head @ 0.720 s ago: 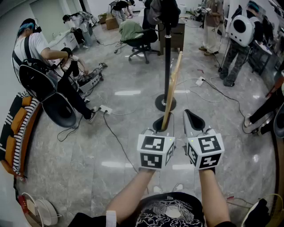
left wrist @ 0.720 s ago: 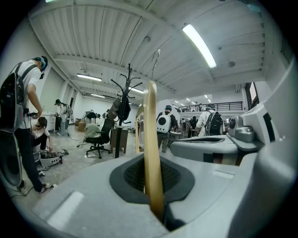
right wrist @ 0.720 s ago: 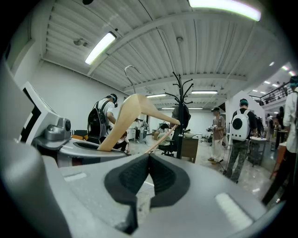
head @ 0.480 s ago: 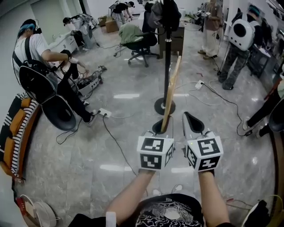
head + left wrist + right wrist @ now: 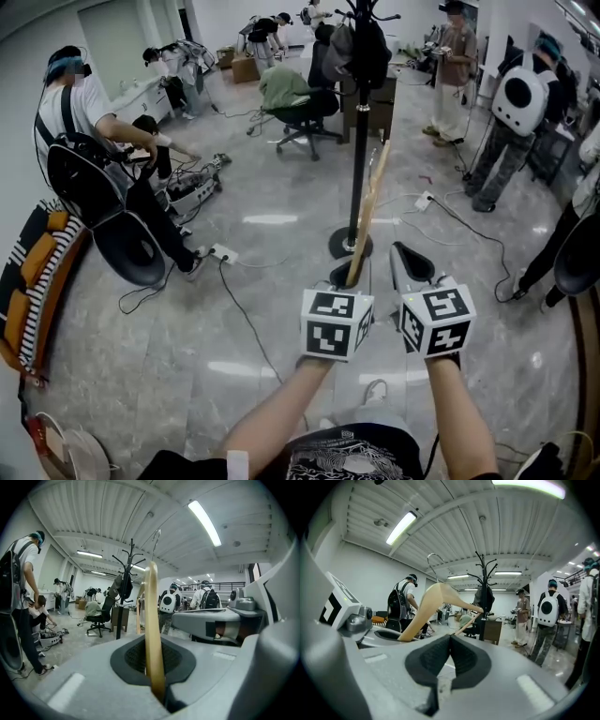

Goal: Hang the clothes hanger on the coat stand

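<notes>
Pale wood marks the clothes hanger (image 5: 367, 211) in the head view, rising from the left gripper (image 5: 345, 277) toward the black coat stand (image 5: 360, 141) just ahead, so the carry looks under way. The left gripper view shows its jaws clamped on the hanger's arm, hook (image 5: 155, 541) uppermost. In the right gripper view the right gripper (image 5: 450, 638) is closed on nothing; next, I judge, the hook must go up onto the stand.

No legible text or markings

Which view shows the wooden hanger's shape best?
Right gripper view: the wooden hanger sits side-on, hook and both arms visible. Left gripper view shows it edge-on in the left gripper; head view, only a thin strip.
</notes>
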A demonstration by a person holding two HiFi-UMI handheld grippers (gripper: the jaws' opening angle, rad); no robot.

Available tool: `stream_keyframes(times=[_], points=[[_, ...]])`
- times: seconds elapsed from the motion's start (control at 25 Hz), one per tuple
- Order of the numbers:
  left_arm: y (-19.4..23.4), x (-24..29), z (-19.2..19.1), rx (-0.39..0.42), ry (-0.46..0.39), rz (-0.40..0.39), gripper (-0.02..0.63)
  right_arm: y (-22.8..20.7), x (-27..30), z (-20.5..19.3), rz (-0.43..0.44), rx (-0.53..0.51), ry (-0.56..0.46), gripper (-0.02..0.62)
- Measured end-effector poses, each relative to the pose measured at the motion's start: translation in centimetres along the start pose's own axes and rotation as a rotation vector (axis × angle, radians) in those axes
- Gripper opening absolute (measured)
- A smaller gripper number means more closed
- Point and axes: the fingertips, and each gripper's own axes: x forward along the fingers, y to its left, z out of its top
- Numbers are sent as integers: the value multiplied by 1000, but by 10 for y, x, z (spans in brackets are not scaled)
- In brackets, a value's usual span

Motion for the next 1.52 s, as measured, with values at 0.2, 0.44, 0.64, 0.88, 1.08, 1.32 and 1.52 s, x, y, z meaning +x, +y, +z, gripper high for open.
stream_keyframes(times=[0.2, 0.44, 0.64, 0.88, 1.08, 1.32, 1.52], points=[[3, 32, 7, 20, 17, 3, 3, -30, 23, 2, 6, -22, 23, 0], [9, 81, 14, 20, 38, 26, 3, -65, 52, 1, 20, -27, 9, 0], [7, 122, 23, 15, 55, 51, 3, -101, 73, 0, 56, -25, 13, 0], [0, 170, 25, 15, 83, 80, 3, -147, 99, 6, 86, -19, -19, 0], [-5, 203, 25, -1, 104, 107, 3, -176, 115, 4, 121, -17, -21, 0], [-10, 235, 24, -9, 119, 128, 3, -203, 133, -1, 148, -12, -20, 0], [-11, 254, 20, -15, 130, 139, 3, -219, 144, -4, 159, -7, -20, 0]])
